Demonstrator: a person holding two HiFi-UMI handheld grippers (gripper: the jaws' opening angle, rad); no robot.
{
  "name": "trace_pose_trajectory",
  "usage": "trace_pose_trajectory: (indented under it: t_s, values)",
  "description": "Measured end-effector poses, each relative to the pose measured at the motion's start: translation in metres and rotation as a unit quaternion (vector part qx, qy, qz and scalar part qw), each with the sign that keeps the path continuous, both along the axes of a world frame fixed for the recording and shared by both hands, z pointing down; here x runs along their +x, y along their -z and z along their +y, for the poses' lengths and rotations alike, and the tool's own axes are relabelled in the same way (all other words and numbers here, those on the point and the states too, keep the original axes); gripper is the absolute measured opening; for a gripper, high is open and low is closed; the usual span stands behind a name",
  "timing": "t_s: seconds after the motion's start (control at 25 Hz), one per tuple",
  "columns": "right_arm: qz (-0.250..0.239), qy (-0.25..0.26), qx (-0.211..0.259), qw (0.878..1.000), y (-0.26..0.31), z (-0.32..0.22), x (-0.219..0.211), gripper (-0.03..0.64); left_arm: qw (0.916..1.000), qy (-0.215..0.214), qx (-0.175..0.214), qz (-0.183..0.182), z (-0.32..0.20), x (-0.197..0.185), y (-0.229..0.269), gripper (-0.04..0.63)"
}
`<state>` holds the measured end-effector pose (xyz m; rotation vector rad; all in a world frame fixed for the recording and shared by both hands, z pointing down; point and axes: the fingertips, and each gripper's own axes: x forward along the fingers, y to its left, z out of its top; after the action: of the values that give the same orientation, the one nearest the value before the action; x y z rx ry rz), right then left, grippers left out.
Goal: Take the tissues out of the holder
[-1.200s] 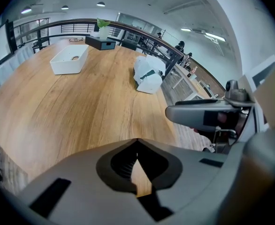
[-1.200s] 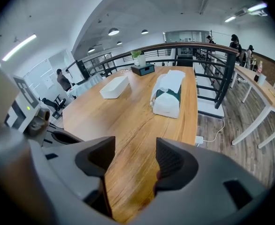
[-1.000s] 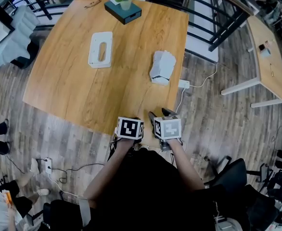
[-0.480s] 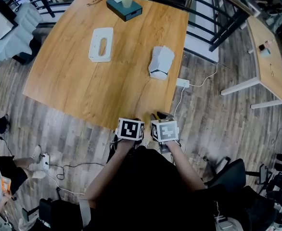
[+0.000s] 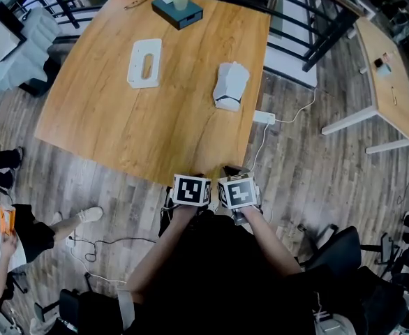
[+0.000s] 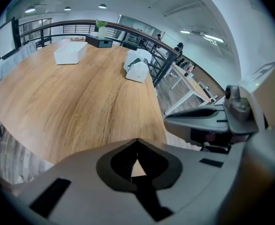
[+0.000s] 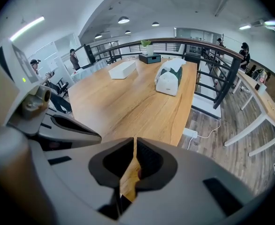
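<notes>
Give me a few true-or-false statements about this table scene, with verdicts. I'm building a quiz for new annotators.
1. The white holder lies on the table with its slot facing up. True.
2. The right tongs grip the tissue pack. False: they are shut on nothing, by the table's near edge, far from the pack.
3. The tissue pack lies apart from the white holder. True.
4. The dark box stands at the table's near edge. False: it stands at the far edge.

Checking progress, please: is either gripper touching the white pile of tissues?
No, the left gripper and right gripper hover at the wooden table's edge, far from the tissues.
</notes>
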<state>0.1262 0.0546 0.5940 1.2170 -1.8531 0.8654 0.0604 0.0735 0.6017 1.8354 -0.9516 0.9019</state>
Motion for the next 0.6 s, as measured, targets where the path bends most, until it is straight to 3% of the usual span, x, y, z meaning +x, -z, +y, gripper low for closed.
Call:
trace_pose_trajectory:
  t_s: [0.6]
  values:
    - [0.004, 0.0, -0.008, 1.0, 0.0026, 0.0056, 0.0049, 0.011, 0.9999, -0.009, 0.005, -0.003, 0.0064, 0.0059, -0.0013, 0.008]
